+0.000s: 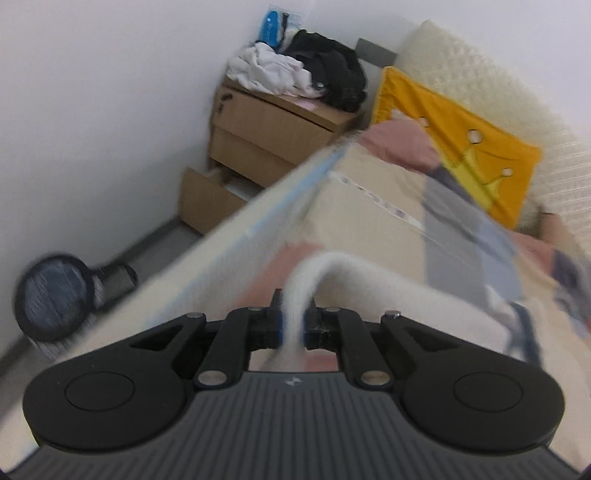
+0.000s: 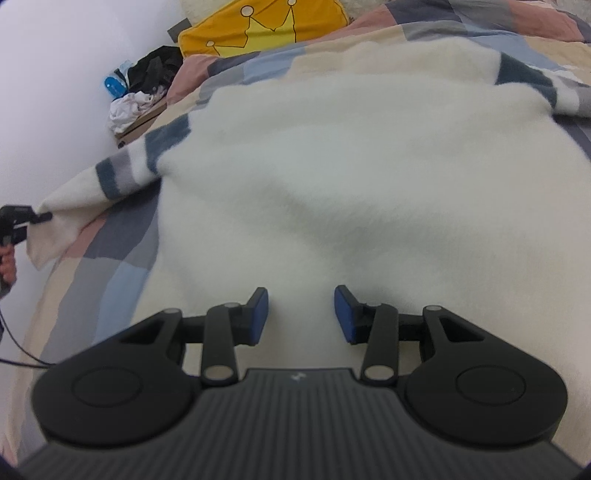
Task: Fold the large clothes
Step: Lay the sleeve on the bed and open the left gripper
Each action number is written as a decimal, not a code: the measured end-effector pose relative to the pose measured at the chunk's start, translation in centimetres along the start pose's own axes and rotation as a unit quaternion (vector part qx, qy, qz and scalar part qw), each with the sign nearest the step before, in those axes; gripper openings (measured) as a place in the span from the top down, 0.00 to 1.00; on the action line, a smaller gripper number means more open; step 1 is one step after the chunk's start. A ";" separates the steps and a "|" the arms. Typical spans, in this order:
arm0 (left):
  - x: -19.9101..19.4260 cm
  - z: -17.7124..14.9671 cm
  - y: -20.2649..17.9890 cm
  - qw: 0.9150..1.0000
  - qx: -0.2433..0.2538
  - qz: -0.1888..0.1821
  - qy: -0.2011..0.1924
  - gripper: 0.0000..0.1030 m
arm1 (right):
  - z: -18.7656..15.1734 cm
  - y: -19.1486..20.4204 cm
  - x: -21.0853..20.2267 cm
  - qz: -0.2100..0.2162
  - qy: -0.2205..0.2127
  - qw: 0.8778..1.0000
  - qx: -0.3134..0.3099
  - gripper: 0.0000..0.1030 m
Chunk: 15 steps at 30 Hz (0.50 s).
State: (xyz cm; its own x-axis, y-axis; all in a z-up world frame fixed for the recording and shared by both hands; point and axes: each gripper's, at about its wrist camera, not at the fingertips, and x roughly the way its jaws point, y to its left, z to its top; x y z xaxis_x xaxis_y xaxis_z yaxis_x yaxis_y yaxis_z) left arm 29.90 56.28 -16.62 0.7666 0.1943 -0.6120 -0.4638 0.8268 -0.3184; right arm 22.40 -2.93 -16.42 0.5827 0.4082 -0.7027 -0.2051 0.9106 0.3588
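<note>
Far left in the right wrist view we see the left gripper (image 2: pixel 35 217), half cut off by the frame edge, pinching the cuff of the sleeve (image 2: pixel 122 177) of a fluffy white sweater with blue and grey striped sleeves (image 2: pixel 314 192). A few fingers (image 2: pixel 7 264) of the person's hand show below it; the rest is out of frame. The left wrist view confirms the grip up close: the jaws are pressed together on a white fold (image 1: pixel 295 314) that arches up out of them and trails off to the right. That view is smeared with blur, so the sweater's body is hard to make out there.

The sweater lies spread flat on a patchwork quilt of pink, cream, blue and grey squares (image 2: pixel 110 251) covering the bed. The right gripper (image 2: pixel 301 314) sits over the lower body of the sweater with its blue pads spread apart; it seems to hover just above the fleece, though we cannot tell whether the tips touch.

Only the left wrist view shows the wooden bedside drawer unit (image 1: pixel 269 136), its bottom drawer pulled out, and a round dark object (image 1: pixel 55 295) on the floor, too blurred to identify. Both views catch the yellow crown-print pillow (image 2: pixel 266 26).
</note>
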 end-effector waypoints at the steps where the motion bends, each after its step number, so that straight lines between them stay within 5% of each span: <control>1: -0.6 -0.8 0.2 1.000 -0.002 -0.009 0.003 0.92 | -0.1 0.0 -0.1 0.000 0.001 1.000 0.002 0.58; 9: -5.3 -7.5 0.1 0.996 0.014 -0.082 0.044 0.92 | -0.6 0.0 -0.6 -0.005 0.008 1.000 0.008 0.59; 15: -5.4 -12.4 -0.8 0.991 0.046 -0.070 0.108 0.92 | -1.0 0.6 -0.2 -0.019 0.015 1.000 -0.012 0.60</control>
State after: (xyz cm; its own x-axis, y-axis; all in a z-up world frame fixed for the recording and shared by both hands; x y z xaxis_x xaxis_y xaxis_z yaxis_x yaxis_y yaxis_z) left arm 20.62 48.02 -22.02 0.7029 -0.0342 -0.7104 -0.3108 0.8837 -0.3500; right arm 21.42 -2.37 -16.68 0.5673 0.3756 -0.7329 -0.2021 0.9262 0.3182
